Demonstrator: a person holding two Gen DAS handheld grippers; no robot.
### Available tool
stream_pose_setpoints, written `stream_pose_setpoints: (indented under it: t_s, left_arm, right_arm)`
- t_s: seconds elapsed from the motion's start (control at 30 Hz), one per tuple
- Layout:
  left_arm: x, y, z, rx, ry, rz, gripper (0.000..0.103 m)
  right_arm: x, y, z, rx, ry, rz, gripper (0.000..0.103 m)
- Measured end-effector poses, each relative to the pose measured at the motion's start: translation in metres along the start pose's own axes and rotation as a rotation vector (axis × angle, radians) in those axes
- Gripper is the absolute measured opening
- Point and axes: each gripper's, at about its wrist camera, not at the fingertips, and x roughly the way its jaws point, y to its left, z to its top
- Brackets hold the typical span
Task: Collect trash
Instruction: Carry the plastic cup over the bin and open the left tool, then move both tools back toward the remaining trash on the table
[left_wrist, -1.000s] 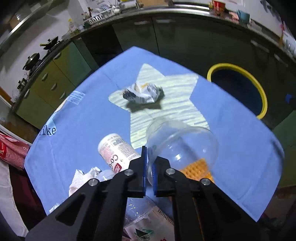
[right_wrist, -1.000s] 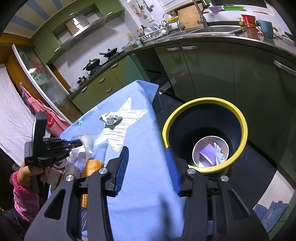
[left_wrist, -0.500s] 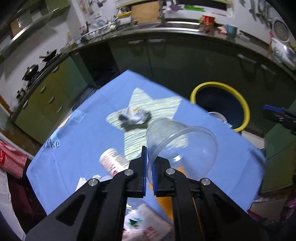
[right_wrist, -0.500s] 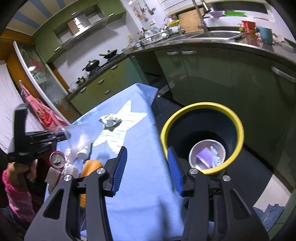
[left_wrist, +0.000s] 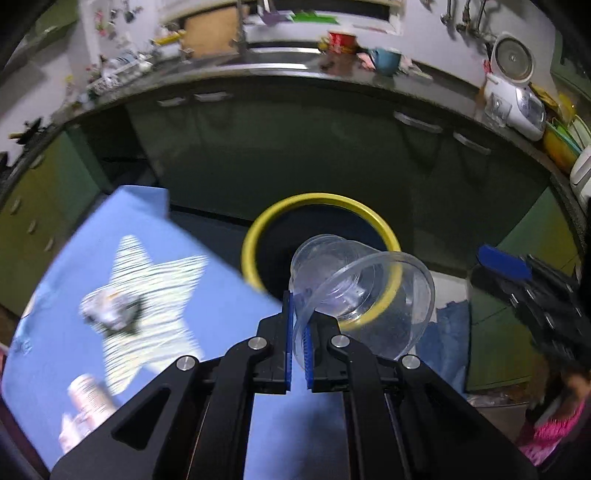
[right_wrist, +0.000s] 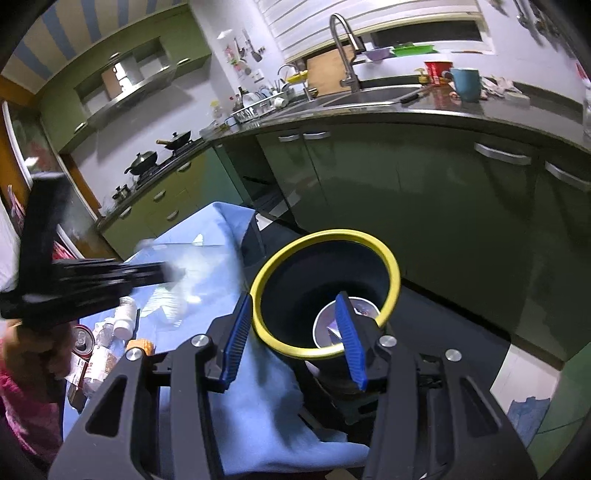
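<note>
My left gripper (left_wrist: 297, 343) is shut on the rim of a clear plastic cup (left_wrist: 364, 295) and holds it in the air, in front of the yellow-rimmed black bin (left_wrist: 321, 201). A crumpled wrapper (left_wrist: 109, 308) lies on the star of the blue cloth (left_wrist: 88, 347). My right gripper (right_wrist: 293, 341) is open and empty, just in front of the bin (right_wrist: 325, 291), which holds a white cup with trash (right_wrist: 327, 325). The left gripper with the blurred cup (right_wrist: 184, 280) shows at the left of the right wrist view.
A can (right_wrist: 83, 339), a white bottle (right_wrist: 123, 321), an orange item (right_wrist: 142, 346) and other trash lie at the cloth's near left end. Green cabinets (right_wrist: 406, 192) and a dark counter with a sink stand behind the bin. A blue rag (right_wrist: 528, 415) lies on the floor.
My left gripper has lifted the clear cup off the table and swung it right towards the bin. My right gripper stayed open near the bin.
</note>
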Motion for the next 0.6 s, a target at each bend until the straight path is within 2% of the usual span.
stream_pose_setpoints:
  t_s: [0.13,0.37,0.4,0.43,0.5,0.57,0.6]
  left_arm:
    - [0.052,-0.015,0.027,-0.006,0.06,-0.009,0.005]
    - [0.122,-0.023,0.054,-0.035,0.111,-0.009,0.007]
    - [0.129,-0.022,0.055,-0.044,0.112,-0.001,0.014]
    - [0.135,-0.021,0.057,-0.051,0.111,0.01,0.029]
    - [0.138,-0.015,0.058,-0.064,0.1,0.045,0.051]
    - [0.133,-0.011,0.057,-0.08,0.08,0.063,0.055]
    - [0.126,-0.009,0.055,-0.09,0.071,0.061,0.06]
  right_arm:
    - [-0.008,-0.018,0.0,0.027,-0.015,-0.007,0.045]
    - [-0.017,-0.039,-0.001,0.059,-0.034,-0.026,0.046]
    - [-0.017,-0.041,-0.001,0.062,-0.033,-0.028,0.046]
    - [-0.016,-0.043,-0.001,0.066,-0.031,-0.032,0.047]
    - [-0.015,-0.045,-0.002,0.071,-0.025,-0.037,0.047]
    - [-0.014,-0.044,-0.002,0.069,-0.024,-0.042,0.047]
    - [-0.013,-0.044,-0.002,0.066,-0.023,-0.044,0.047]
